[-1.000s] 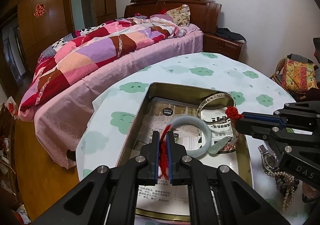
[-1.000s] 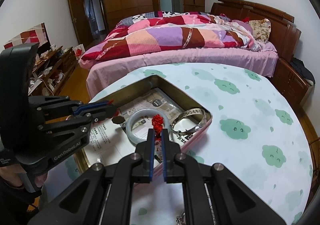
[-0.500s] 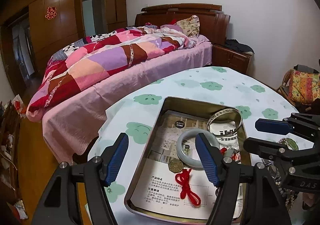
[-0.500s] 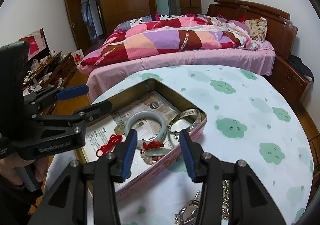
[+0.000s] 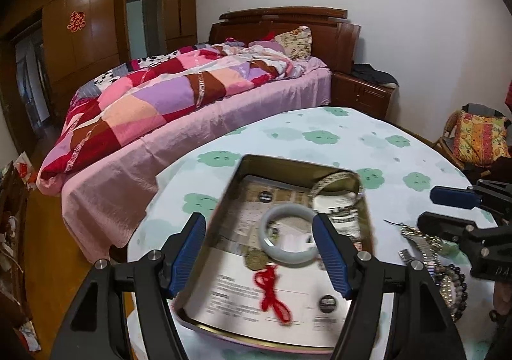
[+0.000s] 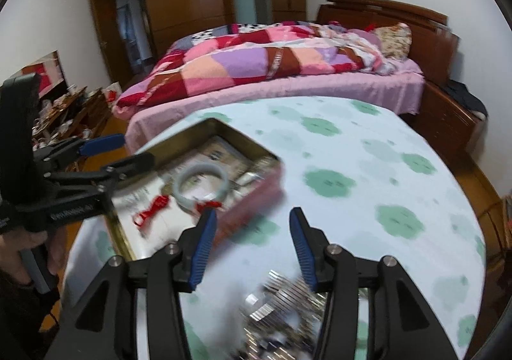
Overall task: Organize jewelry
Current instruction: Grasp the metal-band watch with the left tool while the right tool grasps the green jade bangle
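Observation:
A gold metal tin (image 5: 231,193) lined with printed paper sits on the round table. In it lie a pale jade bangle (image 5: 289,237), a silver bangle (image 5: 332,182), a bronze coin (image 5: 256,259) and a red cord (image 5: 272,294). My left gripper (image 5: 259,251) is open and empty above the tin. My right gripper (image 6: 252,246) is open and empty, right of the tin (image 6: 256,196), above a silver watch (image 6: 281,299). The watch and a bead string (image 5: 451,283) lie on the table right of the tin.
The table has a white cloth with green clouds (image 6: 368,174). A bed with a patchwork quilt (image 5: 179,94) stands behind it. A wooden nightstand (image 5: 361,94) is at the back right, a chair with a bright cushion (image 5: 480,139) at far right.
One second ago both grippers were shut on the ends of the red-corded piece over the tin. Both opened, the cord dropped into the tin, and the right gripper moved right toward the watch.

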### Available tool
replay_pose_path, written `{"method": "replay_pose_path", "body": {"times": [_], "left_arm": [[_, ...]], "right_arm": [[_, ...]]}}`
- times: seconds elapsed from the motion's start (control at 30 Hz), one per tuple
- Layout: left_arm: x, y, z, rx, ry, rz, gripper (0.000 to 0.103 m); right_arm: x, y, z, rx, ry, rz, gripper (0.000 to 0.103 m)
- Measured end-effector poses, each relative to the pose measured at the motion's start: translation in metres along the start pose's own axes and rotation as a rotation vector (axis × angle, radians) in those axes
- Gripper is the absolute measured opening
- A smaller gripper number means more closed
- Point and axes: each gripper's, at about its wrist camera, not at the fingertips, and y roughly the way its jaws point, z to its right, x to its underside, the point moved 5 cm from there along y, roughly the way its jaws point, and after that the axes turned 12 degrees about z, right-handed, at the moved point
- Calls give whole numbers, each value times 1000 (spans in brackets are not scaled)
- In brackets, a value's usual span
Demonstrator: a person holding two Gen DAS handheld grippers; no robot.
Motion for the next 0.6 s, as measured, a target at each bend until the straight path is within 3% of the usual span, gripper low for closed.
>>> {"method": "replay_pose_path", "body": {"times": [0.6], "left_arm": [[18,-28,88,144,89,-7,69]], "right_arm": [[58,-56,66,126,135,-26,61]]}}
